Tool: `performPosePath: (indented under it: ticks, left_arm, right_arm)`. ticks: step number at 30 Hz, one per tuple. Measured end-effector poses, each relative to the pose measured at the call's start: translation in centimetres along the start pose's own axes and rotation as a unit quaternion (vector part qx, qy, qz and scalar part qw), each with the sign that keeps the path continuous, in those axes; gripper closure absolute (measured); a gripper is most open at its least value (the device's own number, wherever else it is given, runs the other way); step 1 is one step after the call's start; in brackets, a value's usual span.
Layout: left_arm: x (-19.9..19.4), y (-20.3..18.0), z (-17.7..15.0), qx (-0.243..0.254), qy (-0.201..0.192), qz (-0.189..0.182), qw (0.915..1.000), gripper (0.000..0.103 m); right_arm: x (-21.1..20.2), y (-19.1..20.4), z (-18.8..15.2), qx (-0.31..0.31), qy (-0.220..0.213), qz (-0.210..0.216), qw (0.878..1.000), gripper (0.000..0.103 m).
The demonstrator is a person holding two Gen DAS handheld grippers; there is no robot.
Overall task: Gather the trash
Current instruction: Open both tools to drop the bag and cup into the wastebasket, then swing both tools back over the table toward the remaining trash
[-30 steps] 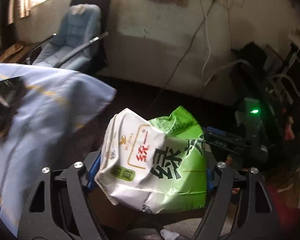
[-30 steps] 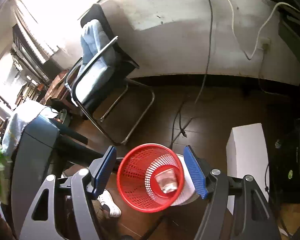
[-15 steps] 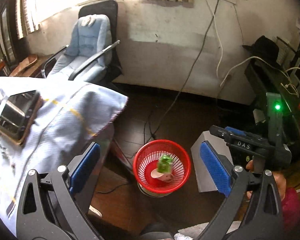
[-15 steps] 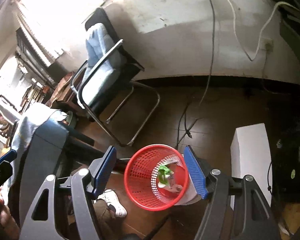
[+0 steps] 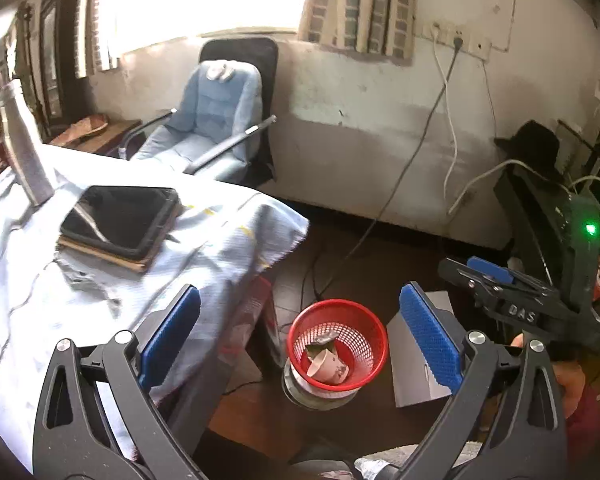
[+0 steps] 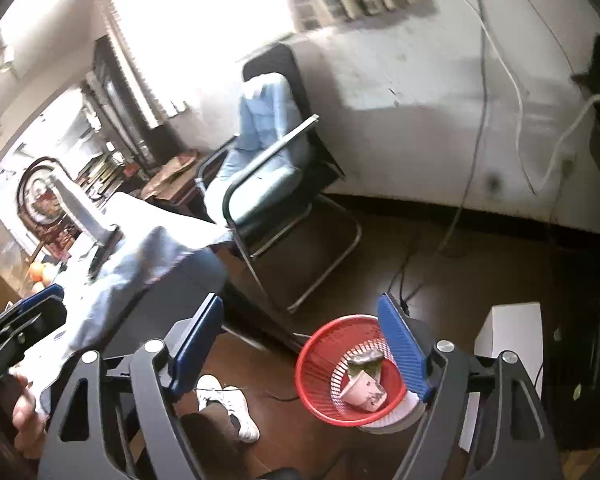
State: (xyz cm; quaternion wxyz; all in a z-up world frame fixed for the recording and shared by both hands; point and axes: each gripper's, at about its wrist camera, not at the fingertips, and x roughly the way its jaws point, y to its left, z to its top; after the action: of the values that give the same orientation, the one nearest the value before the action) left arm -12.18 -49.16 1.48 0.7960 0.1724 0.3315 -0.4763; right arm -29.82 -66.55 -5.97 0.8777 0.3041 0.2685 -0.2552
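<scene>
A red mesh waste basket (image 5: 374, 354) stands on the dark floor; it also shows in the right wrist view (image 6: 312, 384). Inside lie a crumpled paper cup (image 5: 327, 365) and the green and white carton (image 6: 364, 362). My left gripper (image 5: 300, 340) is open and empty, high above the basket beside the table edge. My right gripper (image 6: 302, 344) is open and empty, above the floor left of the basket; it also shows at the right of the left wrist view (image 5: 496, 276).
A table with a pale blue cloth (image 5: 100, 280) holds a black tablet on a book (image 5: 120, 220) and a metal bottle (image 5: 24, 152). A blue padded chair (image 5: 216, 124) stands by the wall. A white box (image 6: 508, 332) sits right of the basket. Cables run across the floor.
The left gripper opened and let the green and white carton fall into the red basket. Both grippers have lifted and tilted up, so more of the table and wall shows.
</scene>
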Motion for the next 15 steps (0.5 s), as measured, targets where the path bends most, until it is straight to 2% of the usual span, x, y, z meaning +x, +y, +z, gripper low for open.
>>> performPosePath:
  ticks: [9, 15]
  left_arm:
    - [-4.6, 2.0, -0.4, -0.025, -0.038, 0.014, 0.9989, 0.007]
    - [-7.9, 4.7, -1.7, -0.047, -0.060, 0.042, 0.9962, 0.007]
  right_arm:
    - [-3.4, 4.1, 0.4, -0.036, -0.021, 0.018, 0.999, 0.019]
    - [-4.5, 7.7, 0.0, -0.071, -0.026, 0.036, 0.996, 0.016]
